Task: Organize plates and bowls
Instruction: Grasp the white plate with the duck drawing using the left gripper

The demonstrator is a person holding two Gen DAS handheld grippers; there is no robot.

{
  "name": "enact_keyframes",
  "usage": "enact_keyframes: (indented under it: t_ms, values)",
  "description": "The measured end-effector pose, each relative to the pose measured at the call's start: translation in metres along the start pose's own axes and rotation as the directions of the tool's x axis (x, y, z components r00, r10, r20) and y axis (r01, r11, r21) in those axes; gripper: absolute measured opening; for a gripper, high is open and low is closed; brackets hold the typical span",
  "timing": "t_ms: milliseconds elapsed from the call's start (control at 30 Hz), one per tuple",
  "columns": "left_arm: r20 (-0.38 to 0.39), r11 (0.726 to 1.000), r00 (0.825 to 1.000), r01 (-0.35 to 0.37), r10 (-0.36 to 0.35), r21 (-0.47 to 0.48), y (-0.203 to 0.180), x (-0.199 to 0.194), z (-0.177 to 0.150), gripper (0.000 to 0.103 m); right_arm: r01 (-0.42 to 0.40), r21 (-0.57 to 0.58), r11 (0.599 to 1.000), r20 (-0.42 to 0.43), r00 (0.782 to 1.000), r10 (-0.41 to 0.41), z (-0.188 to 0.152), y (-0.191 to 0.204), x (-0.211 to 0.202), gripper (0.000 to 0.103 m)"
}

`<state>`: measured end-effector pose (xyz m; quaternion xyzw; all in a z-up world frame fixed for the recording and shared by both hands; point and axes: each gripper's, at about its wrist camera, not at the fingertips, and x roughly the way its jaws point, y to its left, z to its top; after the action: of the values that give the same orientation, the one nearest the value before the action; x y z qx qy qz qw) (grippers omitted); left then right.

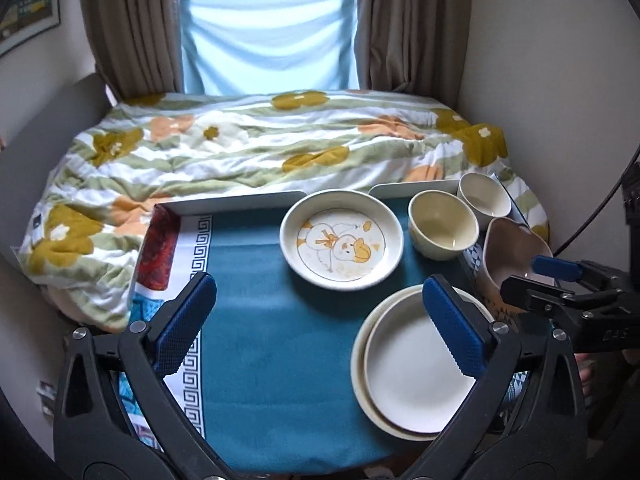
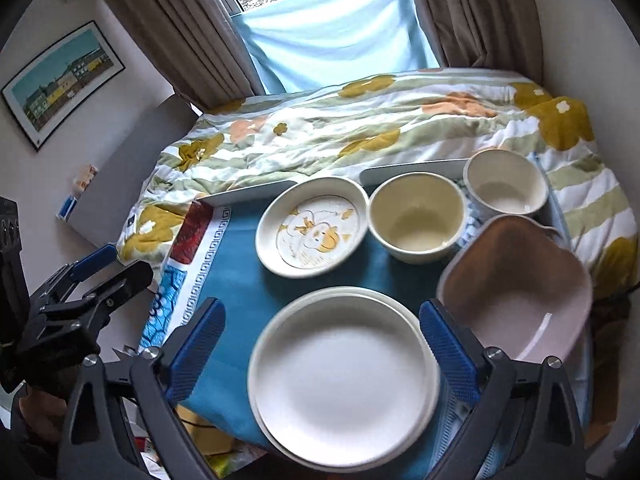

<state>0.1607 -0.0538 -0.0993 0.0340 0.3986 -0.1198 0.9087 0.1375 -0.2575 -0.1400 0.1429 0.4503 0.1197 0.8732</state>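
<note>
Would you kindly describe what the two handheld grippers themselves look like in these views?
Both look alike. The left gripper has black angular plastic arms joined by silver pivot bolts, ending in jaws faced with textured blue pads. The right gripper has the same black frame, silver bolts and ridged blue pads. Seen from the side, each shows a blocky black linkage body. No sleeves are visible.

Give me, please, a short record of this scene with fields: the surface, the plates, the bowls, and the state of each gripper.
surface: teal cloth with a patterned border, in front of a flowered blanket
stacked plates: white plate on a larger cream plate, near edge
duck plate: duck plate, alone, farther back
bowls: cream bowl and white bowl side by side at the back; pink bowl tilted at the right
left gripper: left gripper open, holds nothing
right gripper: right gripper open, above the stacked plates, holds nothing
</note>
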Motion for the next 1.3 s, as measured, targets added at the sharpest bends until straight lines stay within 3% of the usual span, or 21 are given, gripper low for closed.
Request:
enact_keyframes:
  t_ms: [100, 233, 400, 500, 567, 633, 833, 933, 1033, 1133, 1300]
  values:
    - [-0.04, 0.999, 0.998, 0.044, -0.044, -0.013, 0.021, 0.02, 0.014, 0.103, -0.009, 0.027, 1.0, -0.011, 1.0, 0.009, 0.012, 0.004, 0.02, 0.1]
    - [-0.122, 0.994, 0.986, 0.112, -0.112, -0.007, 0.047, 0.064, 0.035, 0.103, -0.012, 0.104, 0.994, -0.115, 0.993, 0.024, 0.026, 0.003, 0.062, 0.1]
    - [-0.238, 0.975, 0.948, 0.222, -0.211, 0.019, 0.067, 0.135, 0.057, 0.102, 0.113, 0.182, 0.977, -0.132, 0.987, -0.09, 0.035, 0.0, 0.1, 0.1]
    - [-0.304, 0.958, 0.917, 0.284, -0.257, 0.046, 0.072, 0.183, 0.064, 0.094, 0.166, 0.23, 0.959, -0.144, 0.98, -0.135, 0.04, -0.006, 0.121, 0.098]
    - [-0.35, 0.948, 0.897, 0.31, -0.269, 0.067, 0.072, 0.211, 0.064, 0.077, 0.197, 0.258, 0.946, -0.158, 0.974, -0.159, 0.042, -0.012, 0.137, 0.082]
    - [-0.391, 0.939, 0.878, 0.333, -0.275, 0.087, 0.07, 0.233, 0.062, 0.069, 0.204, 0.294, 0.934, -0.179, 0.971, -0.156, 0.042, -0.019, 0.151, 0.066]
    - [-0.444, 0.918, 0.844, 0.383, -0.301, 0.105, 0.066, 0.271, 0.061, 0.049, 0.233, 0.333, 0.913, -0.198, 0.965, -0.174, 0.042, -0.028, 0.173, 0.048]
    - [-0.453, 0.914, 0.837, 0.392, -0.306, 0.107, 0.067, 0.282, 0.061, 0.047, 0.234, 0.345, 0.909, -0.196, 0.965, -0.175, 0.042, -0.031, 0.18, 0.035]
    - [-0.47, 0.913, 0.828, 0.395, -0.304, 0.104, 0.066, 0.289, 0.06, 0.032, 0.24, 0.352, 0.905, -0.193, 0.964, -0.181, 0.042, -0.033, 0.183, 0.031]
    - [-0.484, 0.907, 0.816, 0.408, -0.315, 0.098, 0.065, 0.295, 0.057, 0.018, 0.254, 0.354, 0.9, -0.19, 0.962, -0.196, 0.042, -0.031, 0.183, 0.021]
    - [-0.473, 0.911, 0.826, 0.398, -0.305, 0.107, 0.067, 0.295, 0.055, 0.013, 0.273, 0.357, 0.893, -0.197, 0.957, -0.214, 0.04, -0.034, 0.187, 0.012]
